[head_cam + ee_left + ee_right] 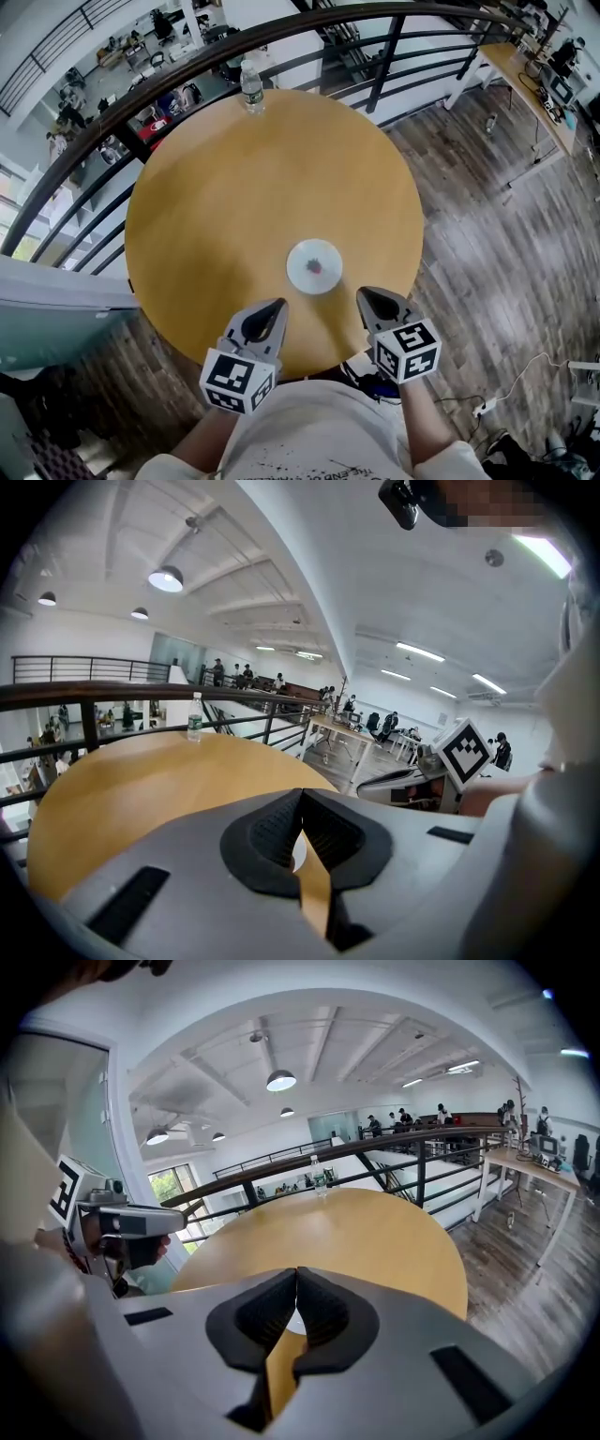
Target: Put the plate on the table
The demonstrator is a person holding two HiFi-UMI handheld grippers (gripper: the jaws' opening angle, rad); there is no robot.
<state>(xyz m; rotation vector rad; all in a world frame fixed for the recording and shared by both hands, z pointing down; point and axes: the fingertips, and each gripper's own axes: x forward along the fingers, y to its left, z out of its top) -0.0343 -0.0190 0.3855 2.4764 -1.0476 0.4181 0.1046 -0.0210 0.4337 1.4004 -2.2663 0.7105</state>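
A small white plate [314, 266] with a reddish mark in its middle lies flat on the round wooden table [234, 178], near the front edge. My left gripper [279, 305] hovers just in front and to the left of it, jaws shut and holding nothing. To the plate's front right, my right gripper [364, 293] is also shut and empty. In the left gripper view the jaws [301, 792] meet at the tips, with a sliver of the plate [296, 850] behind them. The right gripper view shows the same: closed tips [297, 1271], plate sliver [295, 1321].
A clear water bottle [251, 89] stands at the table's far edge, close to a dark curved railing [187, 66]. Beyond the railing the room drops to a lower floor. A long desk [534, 84] stands on the wood floor at the right.
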